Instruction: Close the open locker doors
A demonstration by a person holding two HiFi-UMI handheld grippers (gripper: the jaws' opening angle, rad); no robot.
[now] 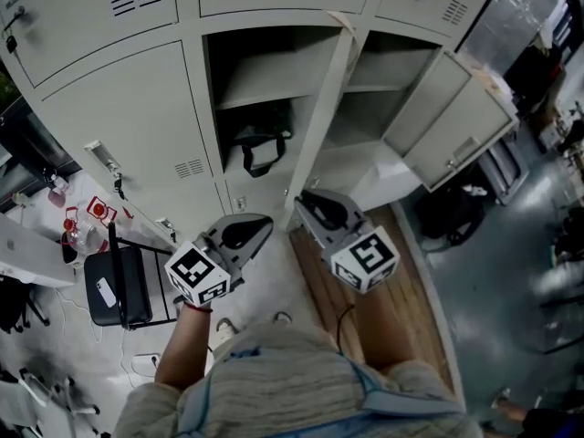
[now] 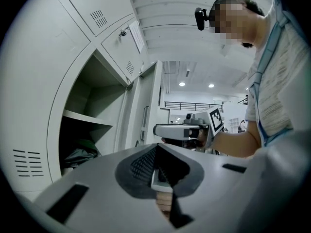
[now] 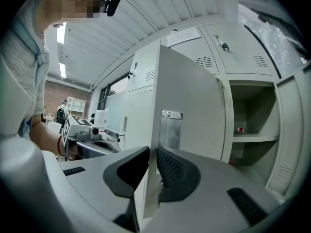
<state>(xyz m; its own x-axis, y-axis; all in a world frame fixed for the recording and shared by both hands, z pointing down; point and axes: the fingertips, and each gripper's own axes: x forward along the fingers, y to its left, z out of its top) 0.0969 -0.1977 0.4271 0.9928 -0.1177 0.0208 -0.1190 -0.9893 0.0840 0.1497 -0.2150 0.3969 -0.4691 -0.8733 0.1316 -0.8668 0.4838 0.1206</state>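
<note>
While two pale grey sheet-steel locker doors stand open, the task appears to be at its first closing step. The middle door (image 1: pixel 321 121) juts straight out from the bank of lockers and shows edge-on in the head view. The right gripper (image 3: pixel 150 174) has its ribbed black pads pinched onto that door's thin free edge, below a shiny metal latch plate (image 3: pixel 171 130). The left gripper (image 2: pixel 163 173) hangs near it, its jaws parted by only a narrow slit and holding nothing. The second open door (image 1: pixel 452 117), further right, stands wide and untouched.

The next move probably calls for swinging the gripped panel along its hinge arc toward the frame. The jaws would need to let go before they are trapped against the frame. The right-hand door then needs the same treatment.

The doors are flat, smooth, painted metal, stiff yet thin, likely slippery, so the ribbed pads should help. Inside the middle compartment a limp black fabric bag (image 1: pixel 260 144) lies beneath a plain steel shelf (image 1: pixel 269 80). It seems set back far enough not to block the door.
</note>
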